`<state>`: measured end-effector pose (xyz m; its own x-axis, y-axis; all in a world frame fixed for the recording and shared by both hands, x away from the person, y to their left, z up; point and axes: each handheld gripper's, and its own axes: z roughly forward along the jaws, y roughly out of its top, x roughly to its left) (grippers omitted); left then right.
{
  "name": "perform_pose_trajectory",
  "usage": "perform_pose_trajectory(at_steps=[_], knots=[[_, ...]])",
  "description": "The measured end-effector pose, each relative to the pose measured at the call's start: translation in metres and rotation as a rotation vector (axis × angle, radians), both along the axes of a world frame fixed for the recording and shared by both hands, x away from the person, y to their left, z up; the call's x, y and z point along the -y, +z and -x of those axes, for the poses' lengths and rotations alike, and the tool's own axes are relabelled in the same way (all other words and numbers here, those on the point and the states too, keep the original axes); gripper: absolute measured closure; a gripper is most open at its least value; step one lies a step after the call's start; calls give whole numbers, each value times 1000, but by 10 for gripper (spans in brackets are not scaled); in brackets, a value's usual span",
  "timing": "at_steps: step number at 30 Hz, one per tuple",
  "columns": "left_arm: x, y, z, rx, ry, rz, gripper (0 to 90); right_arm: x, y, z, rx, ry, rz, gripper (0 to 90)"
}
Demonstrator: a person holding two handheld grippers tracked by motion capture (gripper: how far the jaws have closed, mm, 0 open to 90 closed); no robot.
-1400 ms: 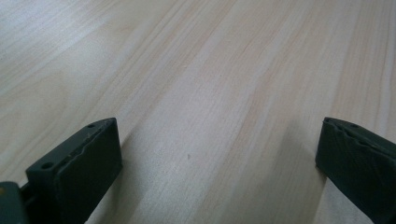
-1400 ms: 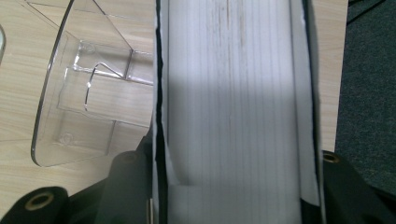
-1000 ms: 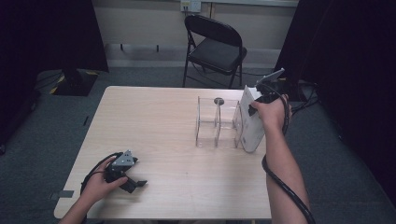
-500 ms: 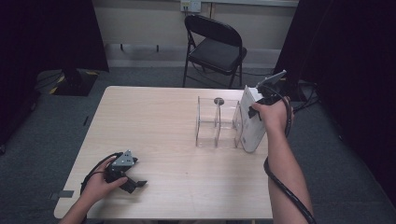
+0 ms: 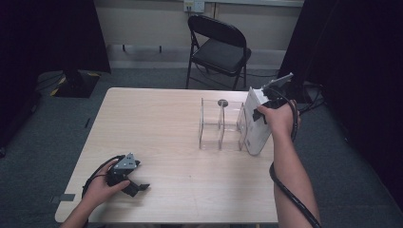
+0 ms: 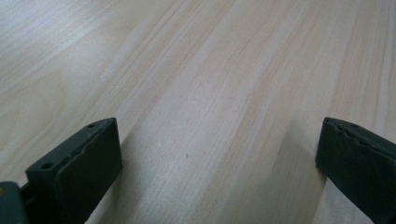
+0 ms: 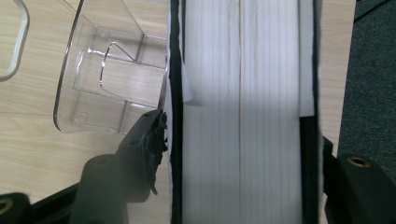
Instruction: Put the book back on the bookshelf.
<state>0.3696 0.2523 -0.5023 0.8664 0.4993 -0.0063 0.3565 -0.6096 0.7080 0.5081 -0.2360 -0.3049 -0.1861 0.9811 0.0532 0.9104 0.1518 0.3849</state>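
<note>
2 grippers are working at the wooden table (image 5: pixel 166 118), 1 in each of the person's hands. At the near left corner, the left gripper (image 5: pixel 135 186) is lying low on the tabletop in the left hand (image 5: pixel 102 187), its cable looping beside the wrist. In the left gripper view, its jaws are standing wide apart with nothing between them but bare wood grain.

Moving right, a clear plastic rack (image 5: pixel 221 126) is standing upright past the middle of the table, its dividers forming open slots. A small dark round thing (image 5: pixel 222 102) is lying just behind it; what it is I cannot tell.

Just right of the rack, a thick white book (image 5: pixel 255 123) with a dark cover is standing on end near the right edge, touching or almost touching the rack's right wall. The right gripper (image 5: pixel 260 114) is reaching down over its top, held by the right hand (image 5: pixel 280 118). In the right gripper view, the book (image 7: pixel 240 112) is sitting between the 2 jaws, which have just been opening; the left jaw is standing a little off the cover, and on the right side contact is hard to judge. The rack (image 7: pixel 109 79) is showing to the left there.
</note>
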Motion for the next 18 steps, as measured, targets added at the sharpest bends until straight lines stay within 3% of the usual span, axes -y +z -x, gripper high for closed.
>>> perform_pose_trajectory(at_steps=[18], knots=[[0,0,0,-2,-3,3,0,1,-2,5,1,-6,-22,316]])
